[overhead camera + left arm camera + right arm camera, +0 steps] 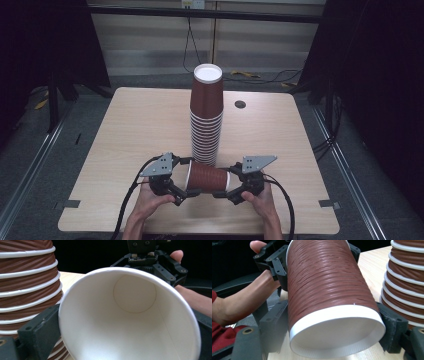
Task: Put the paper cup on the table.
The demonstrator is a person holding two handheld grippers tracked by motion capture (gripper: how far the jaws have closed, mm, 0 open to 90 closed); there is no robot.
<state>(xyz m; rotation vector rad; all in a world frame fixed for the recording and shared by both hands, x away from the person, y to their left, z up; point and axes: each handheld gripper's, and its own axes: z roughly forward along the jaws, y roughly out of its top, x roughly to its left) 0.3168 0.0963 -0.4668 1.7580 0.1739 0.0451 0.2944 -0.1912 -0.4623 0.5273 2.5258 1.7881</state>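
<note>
I have one brown paper cup (208, 178) lying on its side between my two grippers, low over the near edge of the tabletop (125, 130). Its long axis runs across me, from hand to hand: the open mouth faces the left gripper (176, 195) and the closed base faces the right gripper (231, 194).

In the left gripper view I look straight down into the white inside of the cup, with the rim sitting between the black jaws. The jaws stand wide around the mouth; I cannot tell whether the pads press on the rim or just flank it.

In the right gripper view the base end (337, 331) sits squarely between the jaws, and both pads (390, 327) look set against the ribbed wall, so I read the right jaws as closed on the cup and carrying it.

Just beyond the cup, further from me, stands the tall cup stack (205, 117), upright near the middle of the tabletop. The held cup lies level and crosswise just in front of the stack's foot, so I judge that the cup must be turned upright, mouth down like the rest, before it can go on top.
</note>
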